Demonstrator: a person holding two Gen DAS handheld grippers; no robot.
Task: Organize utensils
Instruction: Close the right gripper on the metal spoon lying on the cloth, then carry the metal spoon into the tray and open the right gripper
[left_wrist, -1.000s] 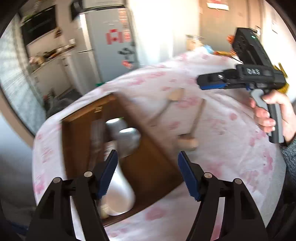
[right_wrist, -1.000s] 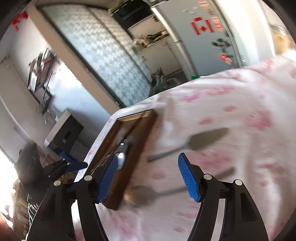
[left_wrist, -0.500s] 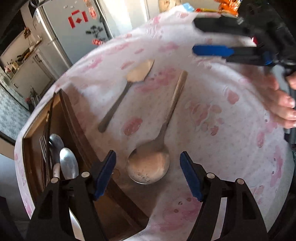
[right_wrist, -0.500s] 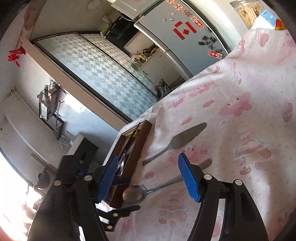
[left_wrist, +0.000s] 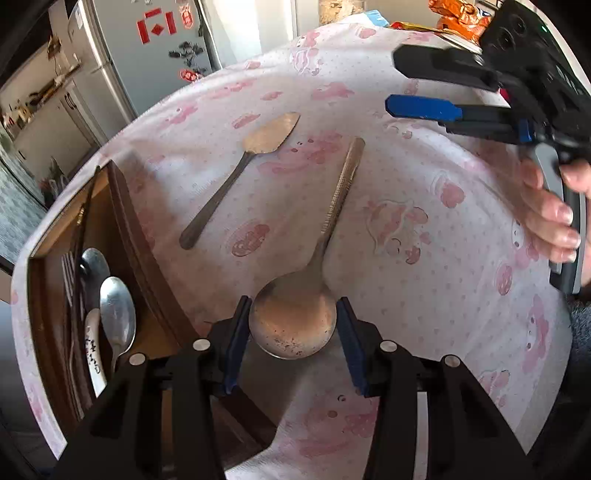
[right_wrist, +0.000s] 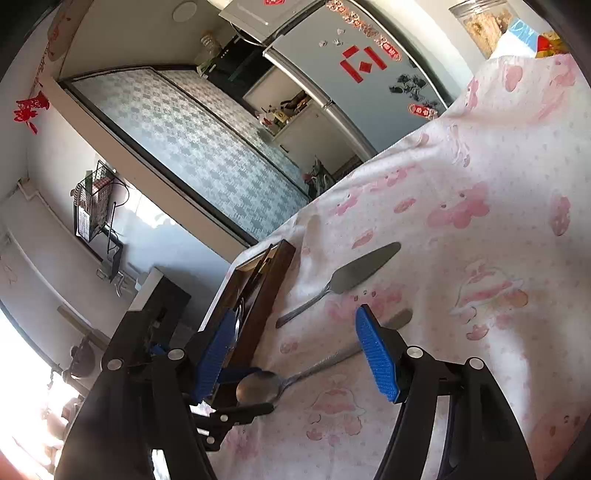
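The left gripper (left_wrist: 293, 332) points steeply down at the worktop (left_wrist: 424, 302), which is covered by a white cloth with pink prints, and its blue fingers (left_wrist: 236, 332) have just been closing in on the round bowl of a large metal serving spoon (left_wrist: 295, 321); the pads now sit against both sides of the bowl, grasping it while it lies on the cloth. The spoon's textured handle runs away from the gripper toward the far side of the worktop. Beside it, apart from it, lies a flat metal cake server (left_wrist: 240, 173) with its blade toward the far side. Along the left edge of the worktop stands a dark wooden cutlery tray (left_wrist: 129, 229), holding a spoon (left_wrist: 116, 314) and other cutlery that is too crowded to tell apart. The right gripper (left_wrist: 417, 85), held in a hand (left_wrist: 550, 218), hangs above the far right of the cloth with its fingers released and nothing between them; from its own view they frame the serving spoon's handle and the tray from above, touching neither
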